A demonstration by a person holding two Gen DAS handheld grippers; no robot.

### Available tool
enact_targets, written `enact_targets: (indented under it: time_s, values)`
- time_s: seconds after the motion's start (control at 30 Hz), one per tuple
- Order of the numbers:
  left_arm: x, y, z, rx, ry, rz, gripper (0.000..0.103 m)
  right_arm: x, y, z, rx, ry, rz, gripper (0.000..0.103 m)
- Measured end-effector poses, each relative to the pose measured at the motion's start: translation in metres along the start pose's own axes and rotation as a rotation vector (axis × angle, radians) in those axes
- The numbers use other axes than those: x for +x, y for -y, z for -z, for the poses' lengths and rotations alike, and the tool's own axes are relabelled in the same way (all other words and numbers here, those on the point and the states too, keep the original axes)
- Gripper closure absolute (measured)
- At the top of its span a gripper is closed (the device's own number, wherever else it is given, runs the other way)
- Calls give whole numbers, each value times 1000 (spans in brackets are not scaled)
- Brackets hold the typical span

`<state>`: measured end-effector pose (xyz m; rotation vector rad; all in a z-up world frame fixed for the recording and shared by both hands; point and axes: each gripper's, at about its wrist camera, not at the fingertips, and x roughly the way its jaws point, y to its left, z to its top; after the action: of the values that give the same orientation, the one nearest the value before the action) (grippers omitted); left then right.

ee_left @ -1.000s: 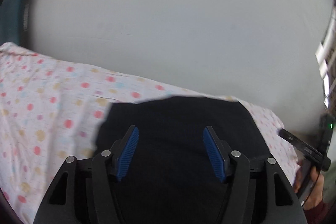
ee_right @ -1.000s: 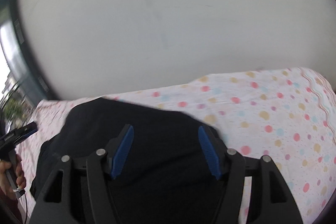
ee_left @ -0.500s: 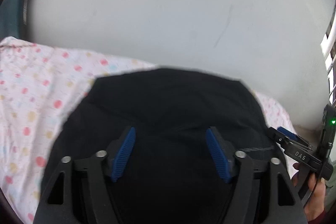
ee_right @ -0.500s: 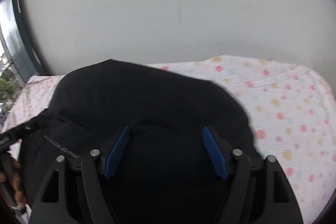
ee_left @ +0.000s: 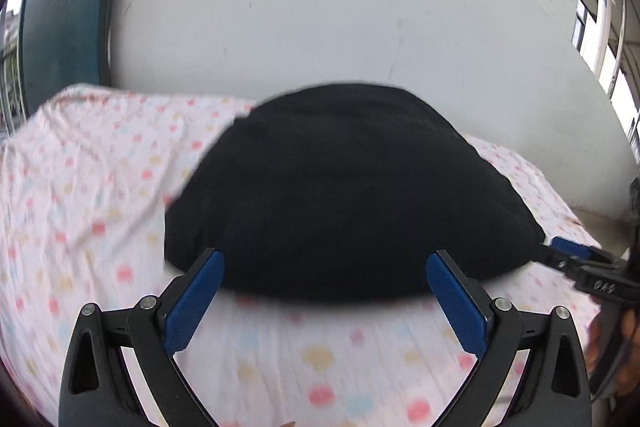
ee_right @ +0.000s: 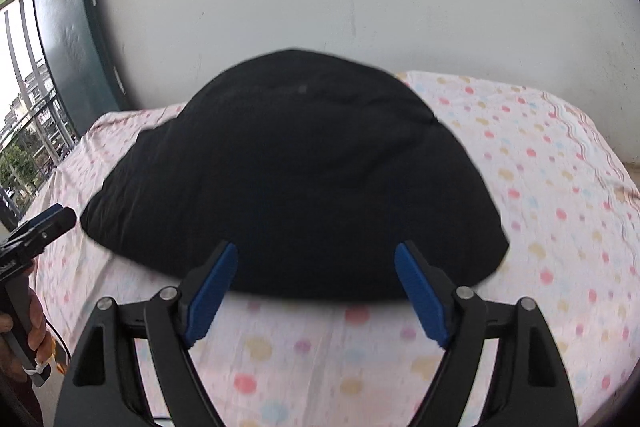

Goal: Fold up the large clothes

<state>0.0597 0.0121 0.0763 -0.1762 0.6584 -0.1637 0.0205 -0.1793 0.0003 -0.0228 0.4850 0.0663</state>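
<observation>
Released: soft black garment (ee_left: 352,187), domed.

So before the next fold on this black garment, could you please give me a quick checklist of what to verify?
1. Left gripper free of cloth: ok, its jaws have just been opening and nothing sits between them.
2. Right gripper free of cloth: ok, its jaws have also just been opening, with only the bedsheet showing between them.
3. Black garment lying on the sheet, held by neither gripper: ok.
4. Near edge of the garment within sight of both grippers: ok.
5. Garment lying flat and smooth: cannot tell, it is dark and blurred.
6. Fold edges lined up: cannot tell.
</observation>
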Motion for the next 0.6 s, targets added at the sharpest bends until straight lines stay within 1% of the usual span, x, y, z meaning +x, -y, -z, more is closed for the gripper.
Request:
enact_targets:
  time_s: [0.07, 0.13, 0.17, 0.23, 0.33, 0.4, 0.6]
  values:
    - [-9, 3, 21, 7, -3, -26, 3, -8, -7, 24, -11, -2, 4, 22]
    - [-23, 8, 38, 14, 21, -74, 3, -17, -13, 43, -21, 15, 20, 22]
    - [-28, 8, 44, 18, 31, -83, 3, -20, -14, 49, -24, 22, 21, 22]
    - [-30, 8, 50, 20, 27, -84, 3, -25, -14, 63, -14, 35, 22, 22]
    - [-37, 13, 56, 32, 46, -102, 2, -25, -10, 74, 8, 24, 16, 22]
    - [-35, 14, 57, 49, 53, -107, 1, -25, -6, 79, 16, 23, 20, 22]
    - [-34, 22, 58, 78, 57, -117, 1, -28, 9, 86, 43, 38, 43, 22]
